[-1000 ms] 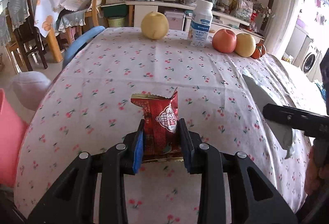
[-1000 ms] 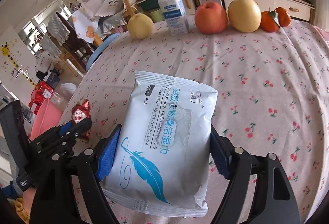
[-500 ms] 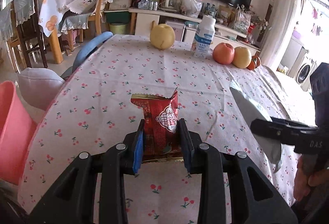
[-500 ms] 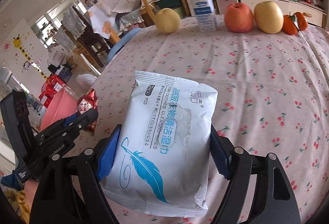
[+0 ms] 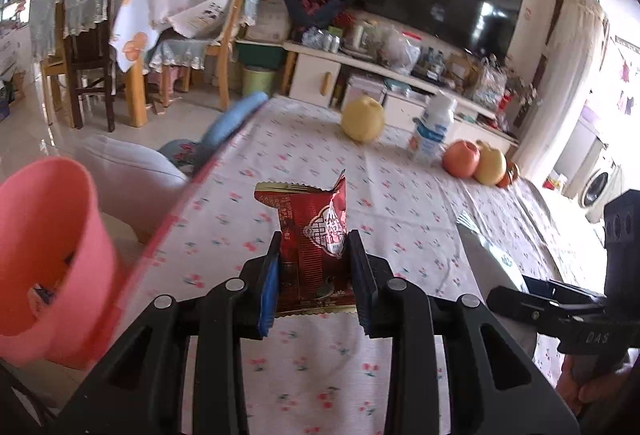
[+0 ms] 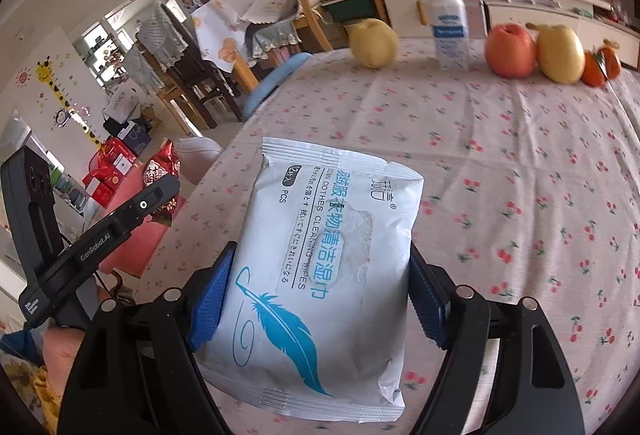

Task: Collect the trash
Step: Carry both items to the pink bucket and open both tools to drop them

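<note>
Bright daylight, fisheye warping, blurred edges

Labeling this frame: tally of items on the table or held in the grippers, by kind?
Pears: 2
Apple: 1
Tangerines: 2
White bottle: 1
Red snack wrapper: 1, in the left gripper
Wet wipes pack: 1, in the right gripper
Total: 8
</note>
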